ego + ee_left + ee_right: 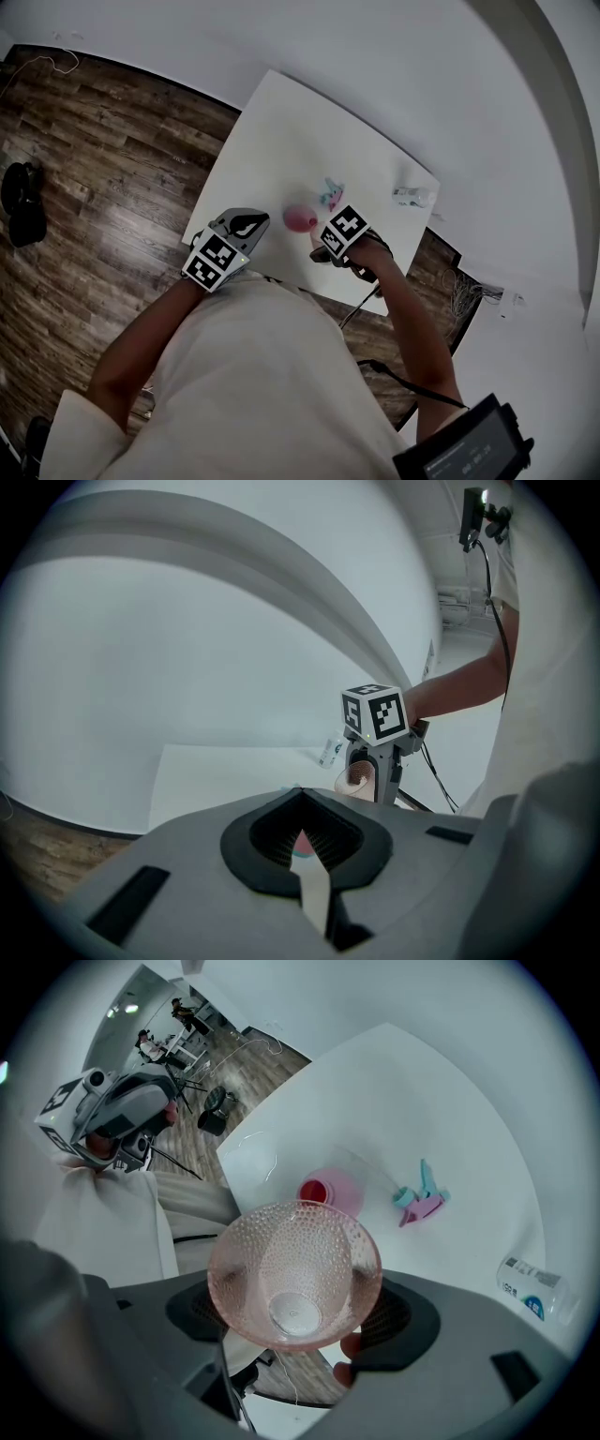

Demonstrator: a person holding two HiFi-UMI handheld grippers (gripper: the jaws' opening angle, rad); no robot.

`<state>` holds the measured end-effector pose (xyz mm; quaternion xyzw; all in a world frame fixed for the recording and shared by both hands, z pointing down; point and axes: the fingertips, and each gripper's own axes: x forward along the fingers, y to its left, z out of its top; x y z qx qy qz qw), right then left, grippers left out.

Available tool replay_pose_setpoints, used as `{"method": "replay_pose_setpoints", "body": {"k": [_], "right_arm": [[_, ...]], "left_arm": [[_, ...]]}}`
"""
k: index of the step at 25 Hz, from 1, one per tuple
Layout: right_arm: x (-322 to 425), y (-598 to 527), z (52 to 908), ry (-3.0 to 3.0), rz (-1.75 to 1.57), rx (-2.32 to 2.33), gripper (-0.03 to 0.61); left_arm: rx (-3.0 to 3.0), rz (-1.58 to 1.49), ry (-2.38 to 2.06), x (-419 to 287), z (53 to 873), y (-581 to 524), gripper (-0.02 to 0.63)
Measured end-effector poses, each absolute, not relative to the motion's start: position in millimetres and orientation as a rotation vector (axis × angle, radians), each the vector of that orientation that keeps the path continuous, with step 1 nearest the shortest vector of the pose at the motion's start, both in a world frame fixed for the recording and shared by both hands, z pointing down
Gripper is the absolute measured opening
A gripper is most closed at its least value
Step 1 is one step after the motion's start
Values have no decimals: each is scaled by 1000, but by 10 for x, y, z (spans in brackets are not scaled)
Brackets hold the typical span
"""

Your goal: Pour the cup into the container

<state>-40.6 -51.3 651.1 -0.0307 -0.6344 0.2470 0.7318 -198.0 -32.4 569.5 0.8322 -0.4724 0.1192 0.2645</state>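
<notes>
My right gripper (300,1314) is shut on a clear pink dimpled cup (295,1269), tipped so its mouth faces the camera; the inside looks empty. Beyond the cup a small pink container (330,1190) stands on the white table (412,1091), with red showing inside it. From the head view the container (300,218) sits just left of the right gripper (323,246), and the left gripper (248,225) hangs shut over the table's near left edge. The left gripper view shows its jaws (300,803) meeting with nothing between them, and the cup (356,778) held up ahead.
A teal and pink toy (420,1199) lies on the table right of the container. A small plastic bottle (534,1288) lies on its side further right, near the table's edge. Wooden floor (84,187) surrounds the table on the left.
</notes>
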Motion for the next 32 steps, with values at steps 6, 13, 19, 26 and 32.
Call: {"method": "replay_pose_setpoints", "body": {"k": [6,13,19,26,32], "right_arm": [[-413,-493,6506,-1382,543,-86,379],[-413,-480,6489,-1361,540,-105,379],[-427,-483,6485,-1345,538,-117,379],[-414,-487,6482,-1328,535,-122,379],[-408,-478,6474,-1315,533,-127,379]], "left_arm": [[2245,316,-1278,-1999,5699,-325,11],[2240,312,-1284,-2013,5697,-319,11],[2236,311,-1289,-2040,5707,-313,11],[2233,304,-1292,-2042,5711,-313,11],[2233,301,-1295,-2055,5717,-314,11]]}}
